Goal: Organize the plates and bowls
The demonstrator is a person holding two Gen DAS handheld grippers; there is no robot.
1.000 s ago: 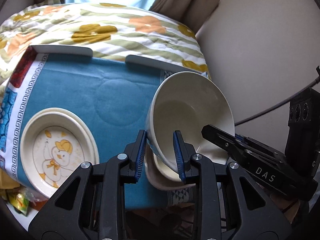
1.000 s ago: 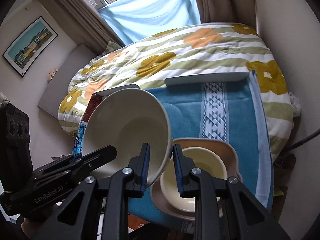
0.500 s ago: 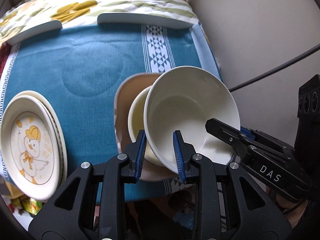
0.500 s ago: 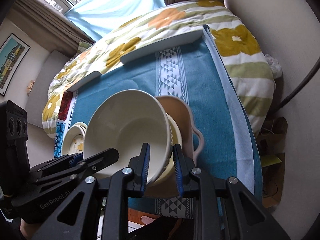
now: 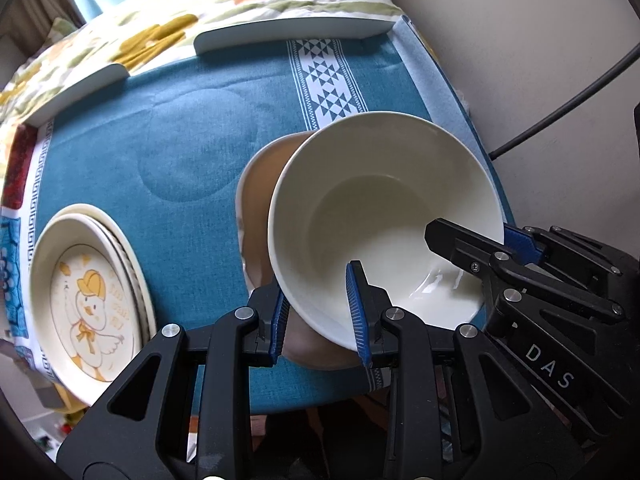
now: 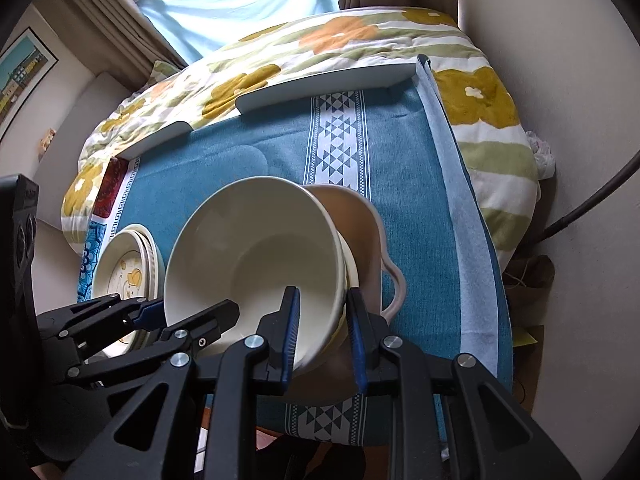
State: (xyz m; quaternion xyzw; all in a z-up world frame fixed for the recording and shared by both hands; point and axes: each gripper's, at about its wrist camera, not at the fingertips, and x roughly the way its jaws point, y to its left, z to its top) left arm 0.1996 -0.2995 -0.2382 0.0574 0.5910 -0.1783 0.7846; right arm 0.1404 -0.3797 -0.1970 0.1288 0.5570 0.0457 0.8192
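A large cream bowl [image 5: 384, 220] [image 6: 256, 248] is tilted over a tan handled dish [image 5: 256, 192] [image 6: 360, 220] on the blue cloth. My left gripper [image 5: 318, 312] [image 6: 184, 312] is shut on the bowl's near rim, one pad inside and one outside. My right gripper [image 6: 322, 320] [image 5: 480, 236] is shut on the rim at the other side. A smaller pale yellow bowl [image 6: 350, 264] sits in the tan dish, and only its edge shows under the big bowl. A stack of duck-print plates [image 5: 84, 304] [image 6: 128, 272] lies at the left.
The blue patterned cloth [image 5: 168, 128] covers a table whose front edge lies just below the grippers. Two white rails [image 6: 324, 84] run along its far edge, with a floral quilt [image 6: 320, 40] behind. A wall and a black cable [image 5: 560, 112] stand at the right.
Both grippers have carried the cream bowl down onto the tan dish. It now covers the small yellow bowl, and the plate stack has come into the right wrist view.
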